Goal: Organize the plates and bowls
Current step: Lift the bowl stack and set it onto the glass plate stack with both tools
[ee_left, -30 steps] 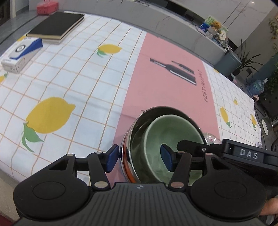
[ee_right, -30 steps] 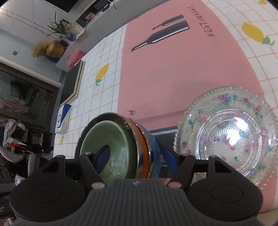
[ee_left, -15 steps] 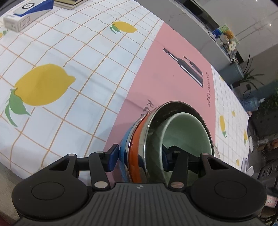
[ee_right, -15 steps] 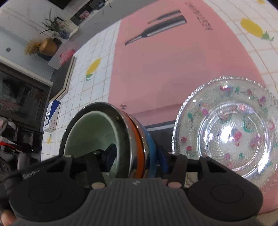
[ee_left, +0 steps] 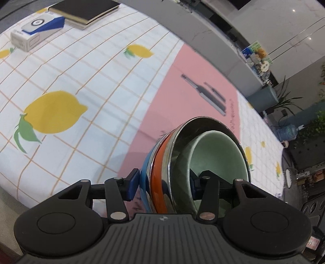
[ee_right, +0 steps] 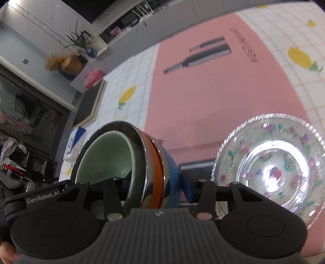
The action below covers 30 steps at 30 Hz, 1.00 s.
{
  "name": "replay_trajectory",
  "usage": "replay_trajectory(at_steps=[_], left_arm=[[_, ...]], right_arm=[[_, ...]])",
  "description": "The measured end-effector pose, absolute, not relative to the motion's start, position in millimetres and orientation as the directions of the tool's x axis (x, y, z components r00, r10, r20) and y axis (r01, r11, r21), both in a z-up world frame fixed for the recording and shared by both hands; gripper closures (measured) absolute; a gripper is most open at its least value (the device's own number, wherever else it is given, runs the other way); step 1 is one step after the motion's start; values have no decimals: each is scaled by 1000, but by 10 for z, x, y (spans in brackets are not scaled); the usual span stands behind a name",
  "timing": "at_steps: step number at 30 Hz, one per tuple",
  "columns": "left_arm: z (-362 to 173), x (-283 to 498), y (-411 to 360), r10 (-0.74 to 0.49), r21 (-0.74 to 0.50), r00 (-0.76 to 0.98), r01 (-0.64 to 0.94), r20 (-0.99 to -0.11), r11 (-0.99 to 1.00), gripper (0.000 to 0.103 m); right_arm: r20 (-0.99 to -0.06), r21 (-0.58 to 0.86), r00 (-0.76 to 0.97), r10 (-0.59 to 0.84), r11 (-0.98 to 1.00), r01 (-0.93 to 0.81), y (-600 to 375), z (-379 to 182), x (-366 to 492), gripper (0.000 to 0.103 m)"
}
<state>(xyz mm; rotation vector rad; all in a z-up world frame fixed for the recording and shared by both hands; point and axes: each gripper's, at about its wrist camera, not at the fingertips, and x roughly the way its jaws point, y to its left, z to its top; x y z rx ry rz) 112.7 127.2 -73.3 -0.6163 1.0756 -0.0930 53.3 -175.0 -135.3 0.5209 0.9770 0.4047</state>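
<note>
Bowls nested in a stack point(ee_left: 162, 178), a pale green bowl point(ee_left: 217, 156) inside a steel bowl point(ee_left: 178, 152) with orange and blue bowls beneath, sit at the near end of the pink placemat point(ee_left: 182, 97), tipped off level. The left gripper point(ee_left: 164, 184) clasps the stack's wall, one pad on the blue outside, the other inside the green bowl; the right gripper point(ee_right: 154, 188) grips the opposite wall the same way. Both sets of jaws have just been closing on that wall, the right more lately. Just beside the stack, apart from it, a patterned glass plate point(ee_right: 270, 170) lies flat, its right edge cut off in the right wrist view. Beyond, the placemat and lemon tablecloth point(ee_left: 81, 85) lie bare up to a white and blue box point(ee_left: 36, 34) and a dark book point(ee_left: 85, 10) at the far edge. Each gripper's inner pad is mostly hidden behind the bowl walls, and whether the stack's base touches the mat cannot be told. Compared with a second ago, the stack leans more steeply, showing its orange and blue bands in the left wrist view.
</note>
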Motion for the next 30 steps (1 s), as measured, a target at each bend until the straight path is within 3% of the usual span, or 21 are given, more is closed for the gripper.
replay_trajectory(at_steps=[10,18,30], left_arm=[[-368,1094,768,-425,-558,529,-115,-734,822,49],[-408,1127,259,-484,-566,532,12,-695,825,49],[-833,1223,-195,-442,-481,445,30,-779,876,49]], right_arm=[[-612,590,630,478,806,-39,-2304,-921,297,58],[-616,585,672,411,810,41,-2803,-901,137,58],[-712,589,582,393,786,189,-3111,-1446,244,58]])
